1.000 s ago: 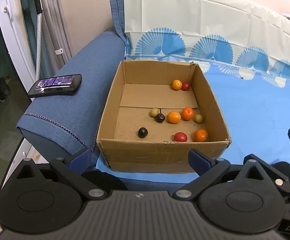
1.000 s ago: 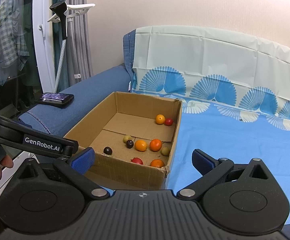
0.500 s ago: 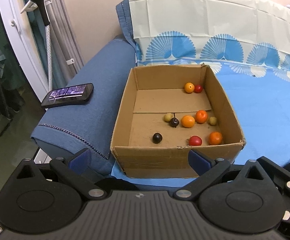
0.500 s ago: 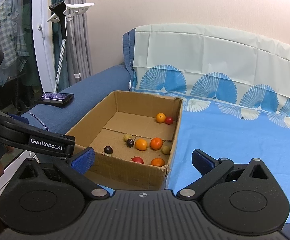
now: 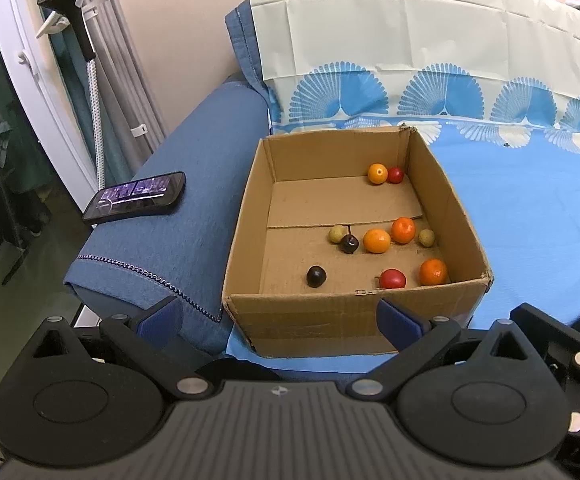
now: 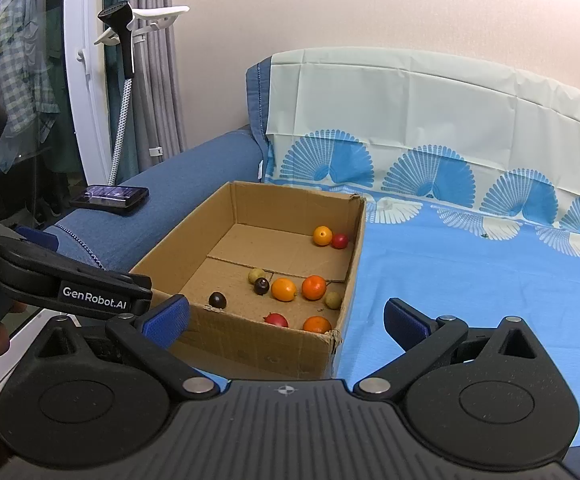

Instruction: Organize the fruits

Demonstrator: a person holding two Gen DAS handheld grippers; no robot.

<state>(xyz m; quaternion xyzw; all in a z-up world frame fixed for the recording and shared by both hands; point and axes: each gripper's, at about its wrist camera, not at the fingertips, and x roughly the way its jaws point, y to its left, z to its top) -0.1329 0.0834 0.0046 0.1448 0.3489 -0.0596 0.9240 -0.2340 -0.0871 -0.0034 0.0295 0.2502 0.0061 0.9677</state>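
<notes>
The cardboard box [image 5: 354, 322] sits on the blue-covered sofa straight ahead of our left claw [image 5: 280, 316], nearer than our right claw [image 6: 286, 318], which sees it forward-left; both claws gape empty. Inside we count ten fruits [image 5: 376, 241]: four orange, two red, two dark, two yellowish-green.

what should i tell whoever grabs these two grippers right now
Left gripper: open, empty, in front of the box's near wall.
Right gripper: open, empty, just short of the box's near right corner.
Cardboard box sits on the blue sheet beside the sofa arm.
All ten small fruits lie loose in the box, two in the far corner, the rest nearer.
Nothing is picked yet; all the sorting is left.
</notes>
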